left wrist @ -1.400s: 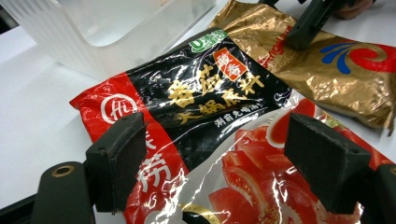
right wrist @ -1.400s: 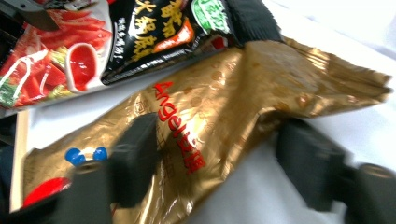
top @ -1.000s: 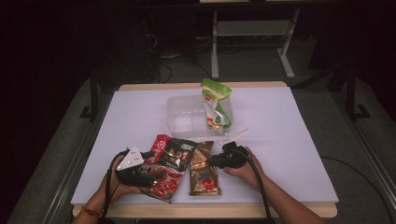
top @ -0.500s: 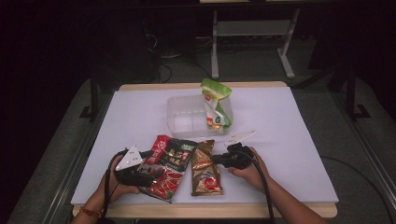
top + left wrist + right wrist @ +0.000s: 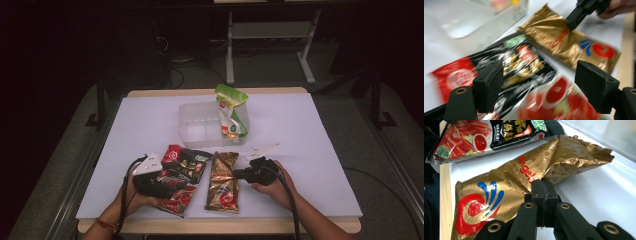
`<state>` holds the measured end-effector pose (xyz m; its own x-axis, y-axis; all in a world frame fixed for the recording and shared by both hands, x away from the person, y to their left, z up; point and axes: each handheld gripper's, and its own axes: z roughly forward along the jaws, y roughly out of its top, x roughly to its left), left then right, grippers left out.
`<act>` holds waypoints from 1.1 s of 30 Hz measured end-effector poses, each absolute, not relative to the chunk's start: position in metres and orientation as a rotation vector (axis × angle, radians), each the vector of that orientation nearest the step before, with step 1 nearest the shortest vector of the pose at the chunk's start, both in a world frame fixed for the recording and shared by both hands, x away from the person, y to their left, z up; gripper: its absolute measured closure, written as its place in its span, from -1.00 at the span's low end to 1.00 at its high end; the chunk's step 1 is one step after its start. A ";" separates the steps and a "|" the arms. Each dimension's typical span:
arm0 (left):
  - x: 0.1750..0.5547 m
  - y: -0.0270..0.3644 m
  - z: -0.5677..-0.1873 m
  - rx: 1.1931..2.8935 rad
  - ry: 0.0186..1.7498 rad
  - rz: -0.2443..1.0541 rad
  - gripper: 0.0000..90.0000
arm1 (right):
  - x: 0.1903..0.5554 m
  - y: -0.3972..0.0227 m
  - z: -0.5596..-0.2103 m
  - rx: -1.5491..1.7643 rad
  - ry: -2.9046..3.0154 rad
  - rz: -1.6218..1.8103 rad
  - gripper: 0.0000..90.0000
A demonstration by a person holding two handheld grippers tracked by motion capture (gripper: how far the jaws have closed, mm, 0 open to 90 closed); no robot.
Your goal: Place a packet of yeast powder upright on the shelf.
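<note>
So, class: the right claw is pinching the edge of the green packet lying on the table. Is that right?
Not quite. The right claw is pinching the edge of the gold packet lying on the table, as the right gripper view shows.

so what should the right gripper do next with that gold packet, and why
Probably lift the gold packet and carry it toward the clear container. The right gripper is shut on the packet's edge, which bunches at the pinch. The packet lies flat on the table, and the container already holds a green packet. The left gripper hangs open over the red packets.
</note>
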<state>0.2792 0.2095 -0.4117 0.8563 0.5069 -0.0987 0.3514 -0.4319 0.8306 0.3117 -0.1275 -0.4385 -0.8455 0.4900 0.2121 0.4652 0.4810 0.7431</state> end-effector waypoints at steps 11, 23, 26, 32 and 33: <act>0.297 0.154 -0.421 2.194 0.579 0.110 -0.50 | 0.315 -0.126 -0.438 0.894 2.660 1.313 0.45; 0.301 0.149 -0.427 2.213 0.567 0.091 -0.51 | 0.332 -0.109 -0.448 1.060 2.668 1.350 0.51; 0.302 0.148 -0.427 2.213 0.573 0.088 -0.51 | 0.331 -0.112 -0.447 1.025 2.652 1.369 0.92; 0.303 0.140 -0.427 2.216 0.571 0.085 -0.52 | 0.323 -0.116 -0.441 0.931 2.606 1.410 1.00; 0.303 0.139 -0.427 2.215 0.572 0.084 -0.54 | 0.317 -0.119 -0.436 0.899 2.572 1.441 1.00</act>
<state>0.3029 0.1388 -0.4265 0.8943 0.4284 -0.1289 0.3730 -0.5550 0.7436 0.3173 -0.1187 -0.4363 -0.8283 0.5140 0.2229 0.4585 0.3934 0.7969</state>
